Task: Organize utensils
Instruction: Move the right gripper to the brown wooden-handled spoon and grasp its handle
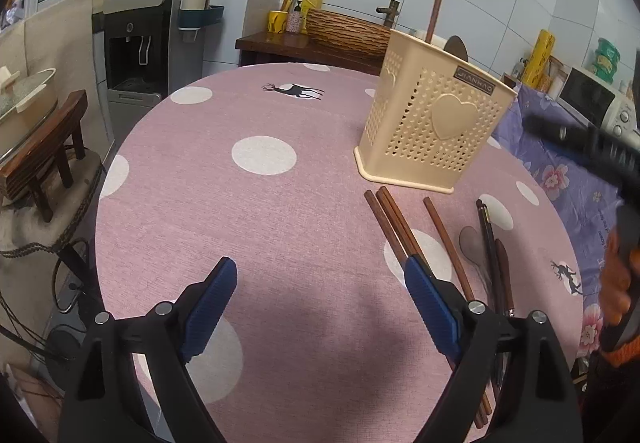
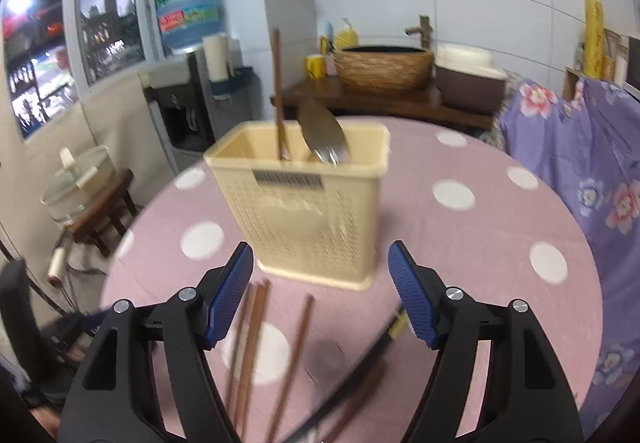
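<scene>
A cream perforated utensil holder (image 1: 434,129) with a heart on its side stands on the pink dotted tablecloth (image 1: 260,227). In the right wrist view the holder (image 2: 304,211) holds an upright brown chopstick (image 2: 278,91) and a metal spoon (image 2: 322,129). Brown chopsticks (image 1: 394,227) (image 2: 250,347), a dark chopstick (image 1: 490,243) (image 2: 360,367) and a spoon (image 1: 470,243) lie on the cloth in front of it. My left gripper (image 1: 320,283) is open and empty, left of the chopsticks. My right gripper (image 2: 320,263) is open and empty, above the lying utensils.
A purple flowered cloth (image 2: 580,171) covers something at the table's right. A water dispenser (image 1: 136,39), a wooden stool with a pot (image 1: 36,139) and a counter with a woven basin (image 2: 384,67) stand beyond the table.
</scene>
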Motion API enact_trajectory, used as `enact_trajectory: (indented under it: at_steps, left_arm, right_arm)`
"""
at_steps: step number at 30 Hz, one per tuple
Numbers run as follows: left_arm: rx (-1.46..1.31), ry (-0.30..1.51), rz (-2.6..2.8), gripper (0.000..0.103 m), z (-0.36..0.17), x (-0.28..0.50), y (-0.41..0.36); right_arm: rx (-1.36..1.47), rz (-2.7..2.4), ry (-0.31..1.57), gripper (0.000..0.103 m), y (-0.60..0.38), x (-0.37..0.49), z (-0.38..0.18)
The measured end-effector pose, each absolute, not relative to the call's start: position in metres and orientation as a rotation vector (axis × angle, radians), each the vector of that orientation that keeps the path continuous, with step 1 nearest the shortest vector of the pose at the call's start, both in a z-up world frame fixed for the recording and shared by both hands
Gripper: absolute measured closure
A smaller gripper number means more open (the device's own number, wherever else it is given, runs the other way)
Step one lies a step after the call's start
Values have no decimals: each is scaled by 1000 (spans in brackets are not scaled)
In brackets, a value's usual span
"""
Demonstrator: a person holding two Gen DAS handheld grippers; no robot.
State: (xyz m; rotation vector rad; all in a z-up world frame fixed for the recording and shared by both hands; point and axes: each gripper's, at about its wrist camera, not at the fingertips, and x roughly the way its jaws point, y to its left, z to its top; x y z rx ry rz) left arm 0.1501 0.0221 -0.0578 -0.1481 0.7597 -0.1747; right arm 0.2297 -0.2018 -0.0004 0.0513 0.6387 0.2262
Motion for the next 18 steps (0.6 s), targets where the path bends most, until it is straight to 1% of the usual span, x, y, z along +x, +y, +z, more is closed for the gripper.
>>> enact_trajectory:
  at_steps: [8, 14, 16, 17, 18]
  left_arm:
    - [-110, 806, -196, 18, -68, 154, 6]
    - [-51, 822, -226, 18, -71, 155, -17]
    - [-39, 831, -236, 18, -74, 156, -23]
    - [-36, 836, -239, 18, -75, 156, -25]
    - [-36, 838, -240, 18, -76, 156, -26]
  right_arm:
    - [84, 133, 838, 33, -230, 207, -73]
    - [73, 82, 880, 33, -230, 186, -94]
    - [79, 83, 898, 35, -229, 185, -98]
    - [83, 81, 907, 40, -228, 185, -101]
    - [88, 80, 914, 42, -227, 185, -103]
